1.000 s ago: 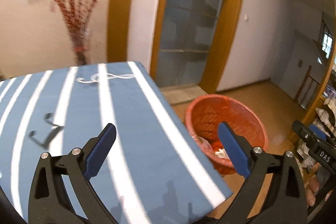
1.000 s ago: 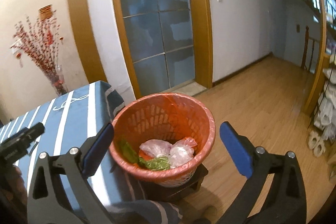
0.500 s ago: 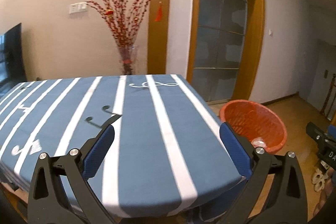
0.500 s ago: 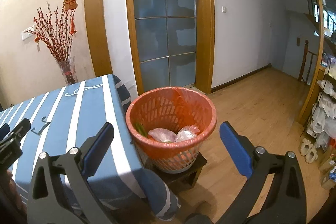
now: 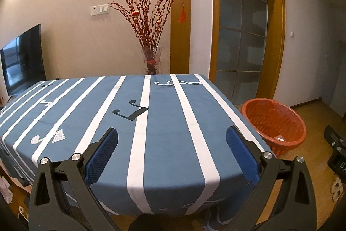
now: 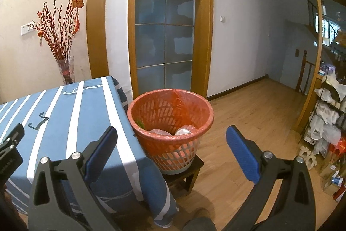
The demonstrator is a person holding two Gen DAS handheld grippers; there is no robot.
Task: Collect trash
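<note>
Facing the striped tablecloth (image 5: 164, 122), left gripper (image 5: 172, 154) and right gripper (image 6: 172, 154) both gape wide, empty; orange trash basket (image 6: 170, 118) stands just beside the tablecloth's edge, holding bagged trash (image 6: 183, 131).

A bench (image 5: 164, 140) stands draped in a blue cloth with white stripes and music-note motifs. Behind its far edge a glass vase (image 5: 151, 60) holds red-budded branches against a beige wall. A dark television (image 5: 22, 62) stands at the left. A frosted glass door (image 6: 165, 36) in a wooden frame sits to the right, beside a wooden floor (image 6: 255, 114) and a cluttered rack (image 6: 328, 114).
</note>
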